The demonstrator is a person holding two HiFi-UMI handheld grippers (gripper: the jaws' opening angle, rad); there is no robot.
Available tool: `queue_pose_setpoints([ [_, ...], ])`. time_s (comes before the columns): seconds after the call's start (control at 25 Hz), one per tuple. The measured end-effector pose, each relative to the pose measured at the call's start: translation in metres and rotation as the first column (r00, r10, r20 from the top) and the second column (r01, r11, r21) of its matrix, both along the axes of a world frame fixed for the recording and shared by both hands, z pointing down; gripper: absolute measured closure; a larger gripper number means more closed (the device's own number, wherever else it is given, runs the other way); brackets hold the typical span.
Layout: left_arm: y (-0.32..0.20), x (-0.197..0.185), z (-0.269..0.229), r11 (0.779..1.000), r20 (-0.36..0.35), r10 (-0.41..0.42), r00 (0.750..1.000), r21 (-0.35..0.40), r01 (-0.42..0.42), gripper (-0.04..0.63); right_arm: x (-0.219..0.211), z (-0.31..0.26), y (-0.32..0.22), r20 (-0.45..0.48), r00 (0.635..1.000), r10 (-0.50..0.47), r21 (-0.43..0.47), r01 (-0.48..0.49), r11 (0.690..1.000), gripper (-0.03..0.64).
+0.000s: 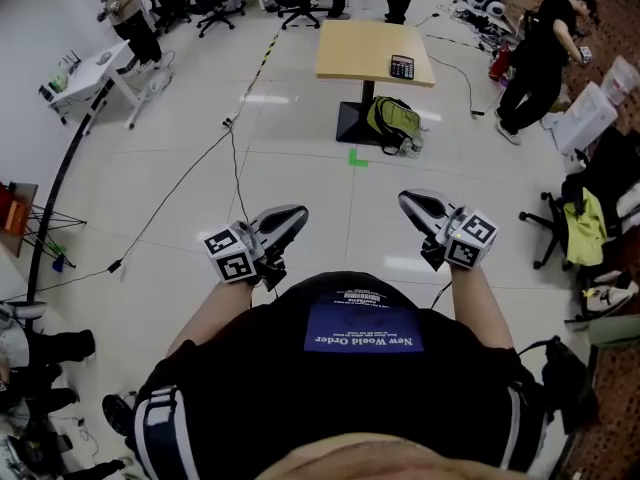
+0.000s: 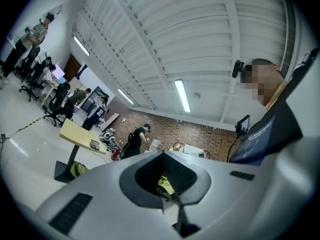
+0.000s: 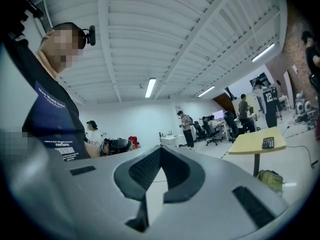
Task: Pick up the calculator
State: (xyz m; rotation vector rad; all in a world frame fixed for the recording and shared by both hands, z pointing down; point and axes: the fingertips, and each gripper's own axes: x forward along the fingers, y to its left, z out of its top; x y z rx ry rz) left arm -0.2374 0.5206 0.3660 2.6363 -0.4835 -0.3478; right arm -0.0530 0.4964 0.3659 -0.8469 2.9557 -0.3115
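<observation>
We are standing on a wide, pale tiled floor in an open office, looking steeply down over our own dark shirt. Ahead of us a light wooden table is standing on a dark pedestal base, well apart from us. Off to the right a person in black is bending over gear by the brick wall, and others are working at desks at the far left. A yellow-green backpack is leaning against the table's base on the floor.

We are holding the left gripper and the right gripper out in front of our waist, both at about the same height and pointing toward the table. In the left gripper view the two jaws are meeting at their tips with nothing between them; in the right gripper view the jaws are likewise pressing together, empty.

The calculator is lying flat on the tabletop near its right front corner, far from both grippers. A thin black cable is trailing across the floor at the left, and a small green tape mark is sitting on the tiles just in front of the table base.
</observation>
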Motion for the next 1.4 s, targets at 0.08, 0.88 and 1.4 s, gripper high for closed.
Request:
queue_pose_setpoints([
  [0.08,-0.016,0.024,-0.003,1.000,-0.002,-0.011,1.000,0.000,0.011,0.589,0.021,-0.004,-0.017,-0.001,1.000,-0.018,0.013,0.018,1.000,0.630],
  [0.88,-0.193,0.104,0.008,0.986,0.011,0.166,0.986,0.004,-0.166,0.589,0.100,0.001,-0.183,-0.004,0.993,0.117,-0.003,-0.117,0.993,0.630],
  [1.4,-0.359,0.056,0.005,0.960,-0.002,0.279,0.960,0.021,-0.278,0.588,0.044,-0.005,-0.325,-0.015,0.976,0.219,-0.024,-0.220,0.975,0.630],
])
